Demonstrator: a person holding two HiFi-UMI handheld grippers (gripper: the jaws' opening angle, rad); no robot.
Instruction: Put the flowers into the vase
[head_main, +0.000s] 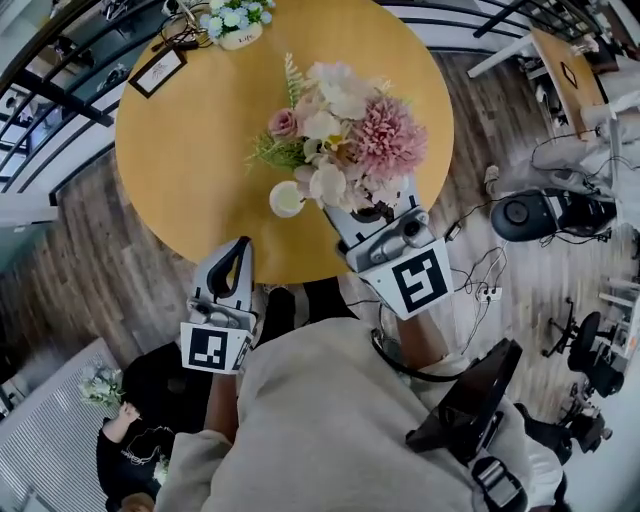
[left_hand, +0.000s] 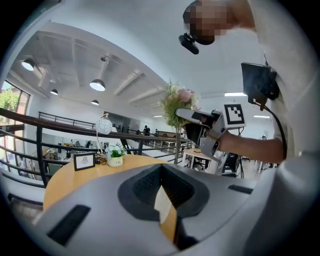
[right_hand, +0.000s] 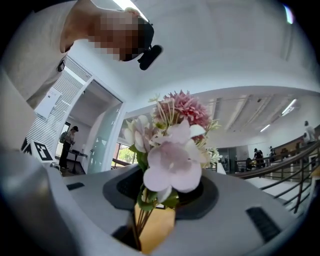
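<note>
Head view: flowers (head_main: 345, 135) held above table (head_main: 190, 170), vase (head_main: 287, 199) just left of the stems.
Right gripper (right_hand: 155, 227): pinching stems.
Left gripper (left_hand: 165, 207): jaws slightly apart, empty.
Next: likely steer stems into vase mouth.

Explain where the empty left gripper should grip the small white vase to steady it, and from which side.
Probably its round outer wall, below the rim. The vase stands upright, mouth up, so the mouth must stay free. Come level from the left gripper side: the bouquet in the right gripper crowds its right.
</note>
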